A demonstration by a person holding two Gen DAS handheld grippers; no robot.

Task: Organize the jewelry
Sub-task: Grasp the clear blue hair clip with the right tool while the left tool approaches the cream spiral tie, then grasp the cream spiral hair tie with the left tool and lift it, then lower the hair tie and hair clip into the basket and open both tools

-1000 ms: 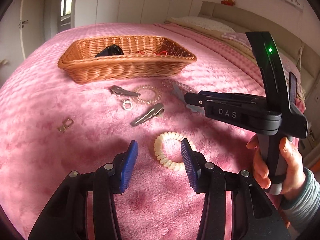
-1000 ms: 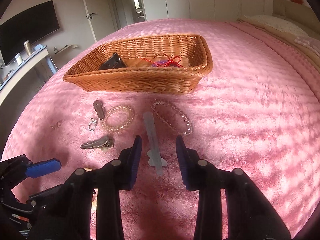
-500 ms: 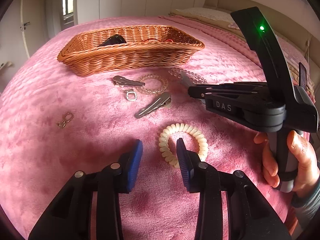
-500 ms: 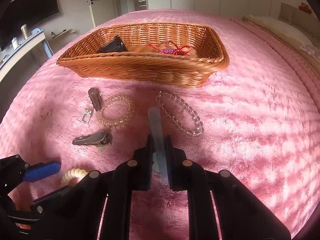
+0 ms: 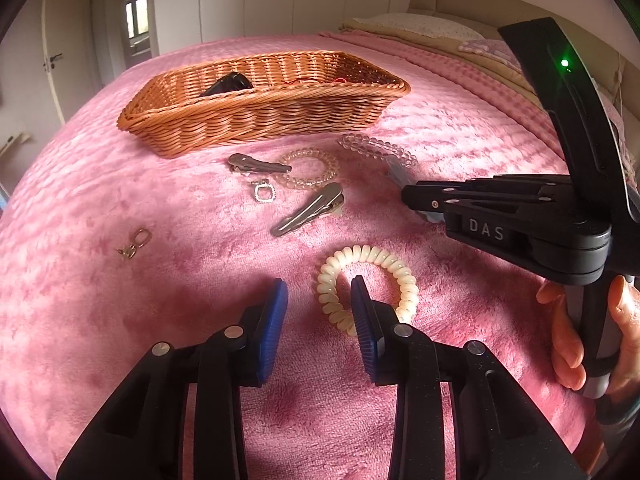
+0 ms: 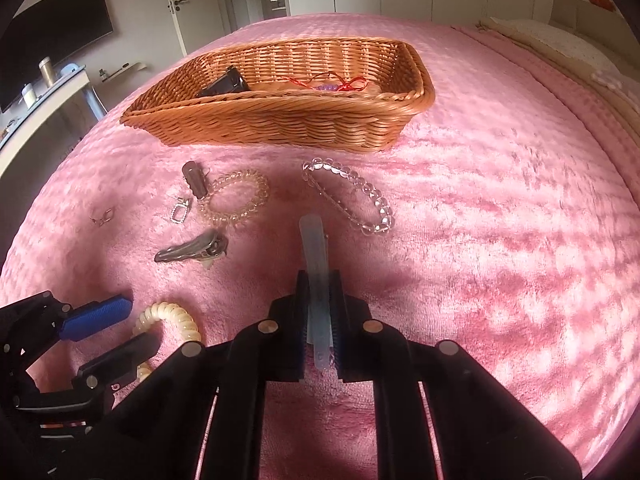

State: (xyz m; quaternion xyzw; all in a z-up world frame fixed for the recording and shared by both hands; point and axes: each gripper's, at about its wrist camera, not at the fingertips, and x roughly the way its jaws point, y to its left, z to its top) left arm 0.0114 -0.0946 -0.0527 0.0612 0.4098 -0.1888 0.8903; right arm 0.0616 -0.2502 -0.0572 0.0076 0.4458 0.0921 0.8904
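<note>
Jewelry lies scattered on a pink bedspread (image 6: 500, 220) before a wicker basket (image 6: 280, 120), in a bedroom with white wardrobes. The right gripper (image 6: 319, 312) has its fingers closed on a pale blue hair clip (image 6: 314, 248). The left gripper (image 5: 318, 312) holds its fingers apart, one inside a cream spiral bracelet (image 5: 404, 276).

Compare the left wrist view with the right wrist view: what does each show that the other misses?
Left wrist only: the person's hand gripping the handle of the right hand-held gripper, and its green light.

Right wrist only: the pale blue hair clip clamped full length between that gripper's pads, plus a wall TV.

Both: the wicker basket, the clear bead bracelet, two metal clips, and the cream spiral hair tie at the open left hand-held gripper.
</note>
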